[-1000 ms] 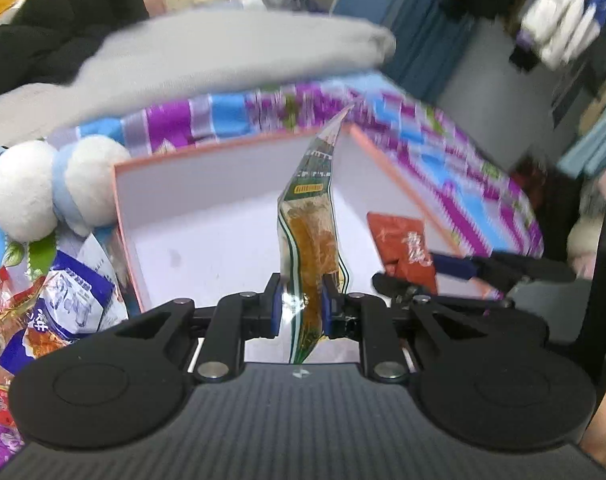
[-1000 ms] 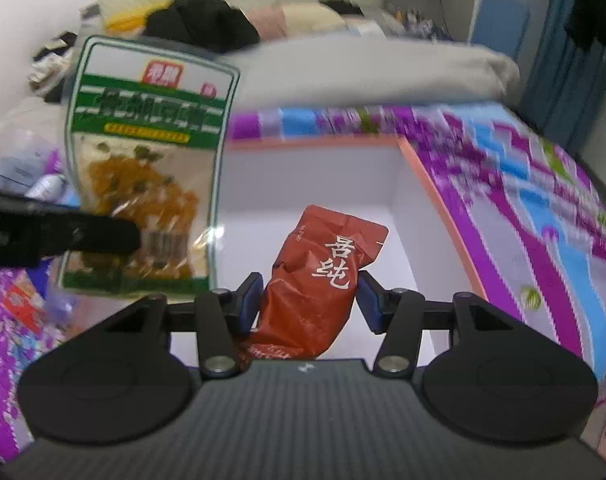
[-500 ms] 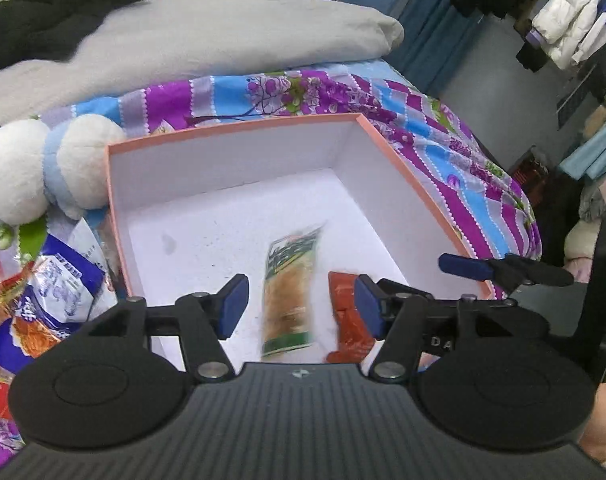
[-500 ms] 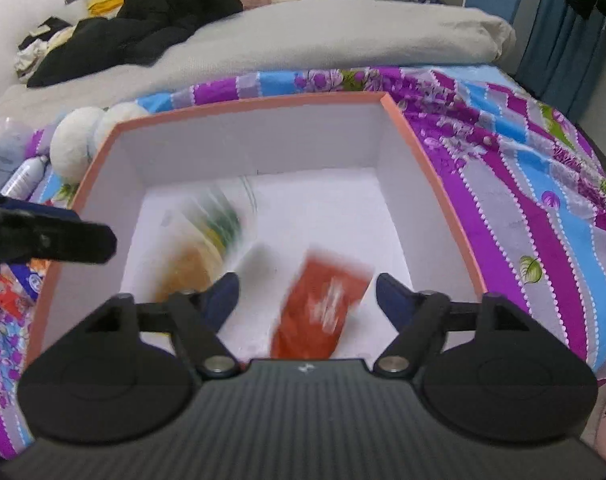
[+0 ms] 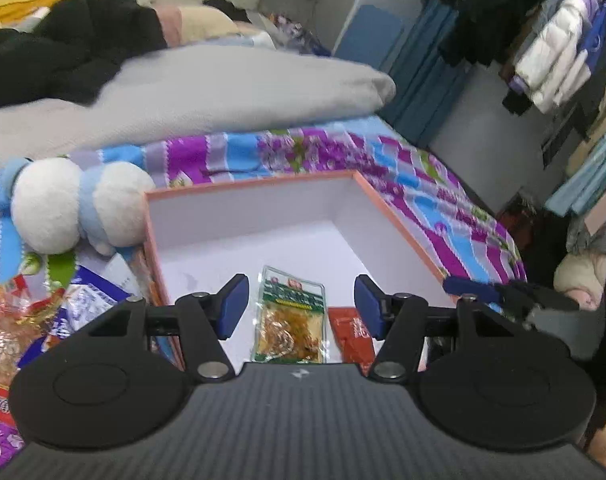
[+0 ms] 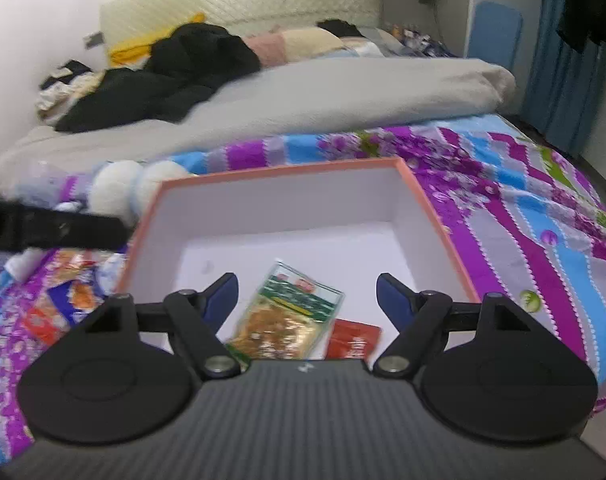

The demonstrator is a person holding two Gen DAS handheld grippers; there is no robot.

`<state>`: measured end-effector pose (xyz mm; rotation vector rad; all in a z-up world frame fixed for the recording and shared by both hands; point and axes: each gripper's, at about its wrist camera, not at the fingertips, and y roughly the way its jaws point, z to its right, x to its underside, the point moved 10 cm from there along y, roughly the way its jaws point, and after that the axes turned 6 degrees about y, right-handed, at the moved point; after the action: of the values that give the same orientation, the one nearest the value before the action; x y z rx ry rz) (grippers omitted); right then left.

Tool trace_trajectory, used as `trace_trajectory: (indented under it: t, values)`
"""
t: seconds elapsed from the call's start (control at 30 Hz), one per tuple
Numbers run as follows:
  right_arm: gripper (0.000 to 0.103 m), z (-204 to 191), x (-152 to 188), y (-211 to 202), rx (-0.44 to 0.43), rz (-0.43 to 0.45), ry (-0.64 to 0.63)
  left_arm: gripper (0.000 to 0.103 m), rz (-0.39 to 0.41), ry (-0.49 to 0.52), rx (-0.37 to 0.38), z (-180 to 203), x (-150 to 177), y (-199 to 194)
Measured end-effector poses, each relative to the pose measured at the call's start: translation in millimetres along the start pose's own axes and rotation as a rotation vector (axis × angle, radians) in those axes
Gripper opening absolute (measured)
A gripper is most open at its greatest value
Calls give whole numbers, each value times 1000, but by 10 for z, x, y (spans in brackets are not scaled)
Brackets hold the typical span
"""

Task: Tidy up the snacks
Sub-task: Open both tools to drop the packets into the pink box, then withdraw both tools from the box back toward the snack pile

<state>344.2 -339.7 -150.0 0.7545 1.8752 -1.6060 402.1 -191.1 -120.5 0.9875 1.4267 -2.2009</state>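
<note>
Both packets dropped from my fingers since a second ago, green packet (image 5: 291, 318) and red packet (image 5: 353, 334) flat in the box (image 5: 399, 224), seemingly touching, my left gripper (image 5: 301, 308) and right gripper (image 6: 307, 300) wide, empty.

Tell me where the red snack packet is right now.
The red packet lies flat on the floor of the orange-rimmed box, near its front edge, just right of the green packet in both wrist views.
</note>
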Motion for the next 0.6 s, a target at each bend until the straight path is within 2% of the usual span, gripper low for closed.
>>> trace_trajectory:
  t: [0.27, 0.6]
  values:
    - [78, -283, 92, -241, -52, 65, -3, 64, 126, 30, -71, -141, 60, -512]
    - [78, -666, 279, -571, -112, 150, -17, 64, 226, 32, -151, -321, 448, -1040]
